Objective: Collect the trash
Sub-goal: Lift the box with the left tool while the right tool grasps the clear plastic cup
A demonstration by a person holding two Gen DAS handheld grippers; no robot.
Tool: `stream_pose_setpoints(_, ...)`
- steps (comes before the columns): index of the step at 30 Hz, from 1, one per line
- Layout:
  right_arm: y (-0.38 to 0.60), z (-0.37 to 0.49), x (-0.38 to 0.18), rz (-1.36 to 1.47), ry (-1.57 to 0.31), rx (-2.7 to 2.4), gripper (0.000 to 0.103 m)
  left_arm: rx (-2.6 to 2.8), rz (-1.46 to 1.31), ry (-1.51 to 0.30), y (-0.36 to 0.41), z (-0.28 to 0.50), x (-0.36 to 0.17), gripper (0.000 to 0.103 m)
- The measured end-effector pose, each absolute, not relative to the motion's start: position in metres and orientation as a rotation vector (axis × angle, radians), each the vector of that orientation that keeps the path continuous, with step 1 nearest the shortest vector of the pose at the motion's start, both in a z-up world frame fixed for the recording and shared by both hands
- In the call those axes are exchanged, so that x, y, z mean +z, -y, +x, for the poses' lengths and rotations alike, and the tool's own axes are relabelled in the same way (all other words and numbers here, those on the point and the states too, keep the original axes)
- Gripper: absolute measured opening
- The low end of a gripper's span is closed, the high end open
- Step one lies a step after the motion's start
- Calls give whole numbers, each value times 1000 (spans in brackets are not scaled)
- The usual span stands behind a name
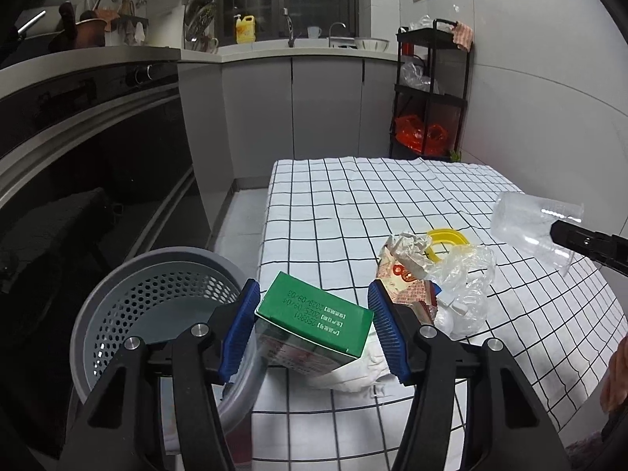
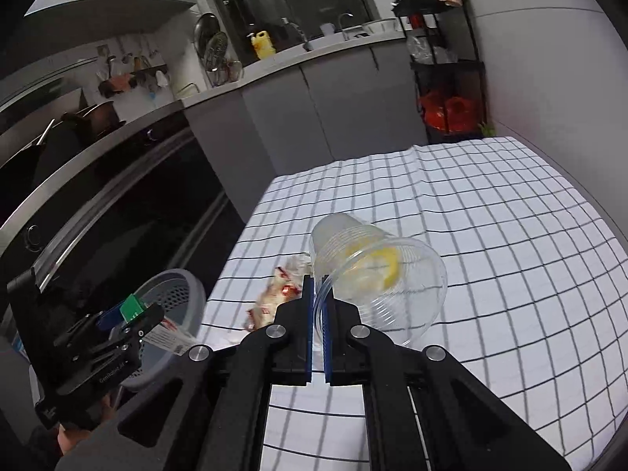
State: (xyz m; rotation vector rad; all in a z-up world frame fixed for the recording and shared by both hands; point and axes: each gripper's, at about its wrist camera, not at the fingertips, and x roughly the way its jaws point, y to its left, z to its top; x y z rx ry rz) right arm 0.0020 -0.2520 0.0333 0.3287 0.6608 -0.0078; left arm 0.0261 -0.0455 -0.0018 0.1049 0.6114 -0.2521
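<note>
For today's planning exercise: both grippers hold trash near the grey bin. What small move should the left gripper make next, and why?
Probably carry the carton left until it is over the bin, then let go. The left gripper grips it just beside the rim, above the table edge, not yet over the opening.

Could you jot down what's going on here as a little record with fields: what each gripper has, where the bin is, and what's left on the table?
Left gripper: closed on green carton
Right gripper: pinching rim of clear plastic cup, cup lifted off the table
Bin: grey perforated basket, left of the table
Left on checked tablecloth: yellow lid, crumpled wrapper, clear plastic bag
</note>
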Motion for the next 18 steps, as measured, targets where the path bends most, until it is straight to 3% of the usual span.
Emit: stream_pose_setpoints(18,221,23,25,323,-702,51,4,-348,66,-574,34,14,9,54)
